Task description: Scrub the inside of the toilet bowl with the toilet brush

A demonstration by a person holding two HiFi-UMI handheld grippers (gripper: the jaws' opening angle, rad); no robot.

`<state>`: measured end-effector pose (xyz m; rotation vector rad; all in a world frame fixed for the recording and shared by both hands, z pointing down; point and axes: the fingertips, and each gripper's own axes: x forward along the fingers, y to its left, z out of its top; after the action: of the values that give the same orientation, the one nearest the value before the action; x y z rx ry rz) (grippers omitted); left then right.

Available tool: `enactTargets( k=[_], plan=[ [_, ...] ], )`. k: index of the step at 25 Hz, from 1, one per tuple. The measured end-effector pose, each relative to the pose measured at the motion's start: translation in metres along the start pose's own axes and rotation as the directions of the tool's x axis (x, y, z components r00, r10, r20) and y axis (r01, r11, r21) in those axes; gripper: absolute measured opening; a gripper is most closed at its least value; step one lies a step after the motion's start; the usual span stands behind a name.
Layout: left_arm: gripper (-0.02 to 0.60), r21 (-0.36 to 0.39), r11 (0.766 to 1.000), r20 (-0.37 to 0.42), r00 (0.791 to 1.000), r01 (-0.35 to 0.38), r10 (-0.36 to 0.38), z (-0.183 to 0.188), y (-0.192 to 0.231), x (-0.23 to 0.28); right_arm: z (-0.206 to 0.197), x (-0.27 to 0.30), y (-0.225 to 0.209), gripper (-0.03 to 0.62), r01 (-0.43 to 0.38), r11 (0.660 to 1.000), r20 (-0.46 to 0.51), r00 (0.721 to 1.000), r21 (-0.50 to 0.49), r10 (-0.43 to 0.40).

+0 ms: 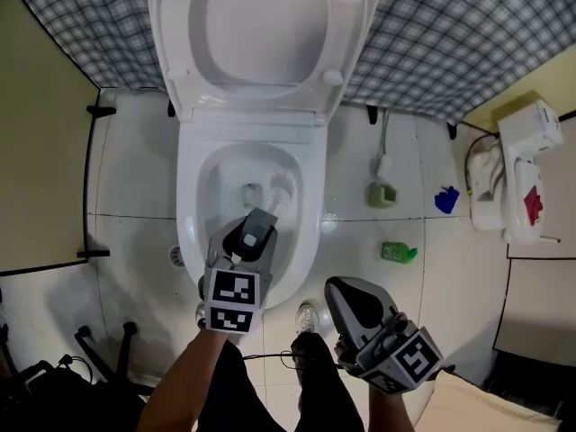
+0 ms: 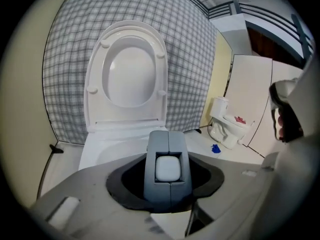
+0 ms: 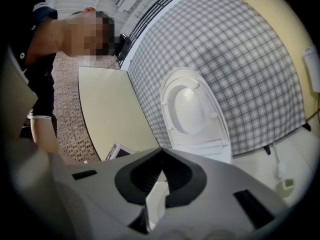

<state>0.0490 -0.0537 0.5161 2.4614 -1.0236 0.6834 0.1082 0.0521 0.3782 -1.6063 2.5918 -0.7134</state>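
Observation:
The white toilet point(image 1: 193, 241) stands with seat and lid point(image 1: 261, 34) raised against the plaid wall. My left gripper point(image 1: 255, 234) hovers over the near side of the bowl, shut on the grey handle of the toilet brush point(image 1: 259, 224). The handle slants down into the bowl, where a white brush head point(image 1: 281, 190) shows near the bottom. In the left gripper view, the handle's grey end with a white inset point(image 2: 168, 168) fills the space between the jaws of the left gripper point(image 2: 168, 184). My right gripper point(image 1: 351, 297) is off to the right of the bowl, shut and empty point(image 3: 159, 156).
On the tiled floor to the right lie a green object point(image 1: 399, 253), a blue one point(image 1: 446, 200) and a small green-white piece on a hose point(image 1: 382, 192). A second white fixture point(image 1: 517, 183) stands far right. A beige partition point(image 1: 40, 151) bounds the left; the person's shoes point(image 1: 308, 318) are below.

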Motion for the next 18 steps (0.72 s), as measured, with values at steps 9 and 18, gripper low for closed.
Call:
enactTargets(
  k=[9,18],
  plan=[
    [0.193,0.087,0.995,-0.001,0.999,0.049,-0.049,0.014,0.004,0.011,-0.002,-0.003,-0.013,0.0,0.011,1.0,0.008,1.0,0.019,-0.012],
    [0.193,0.158,0.973,-0.078,0.984,0.171,-0.16,-0.016,-0.025,-0.03,-0.003,-0.003,0.001,0.0,-0.007,1.0,0.006,1.0,0.008,0.007]
  ],
)
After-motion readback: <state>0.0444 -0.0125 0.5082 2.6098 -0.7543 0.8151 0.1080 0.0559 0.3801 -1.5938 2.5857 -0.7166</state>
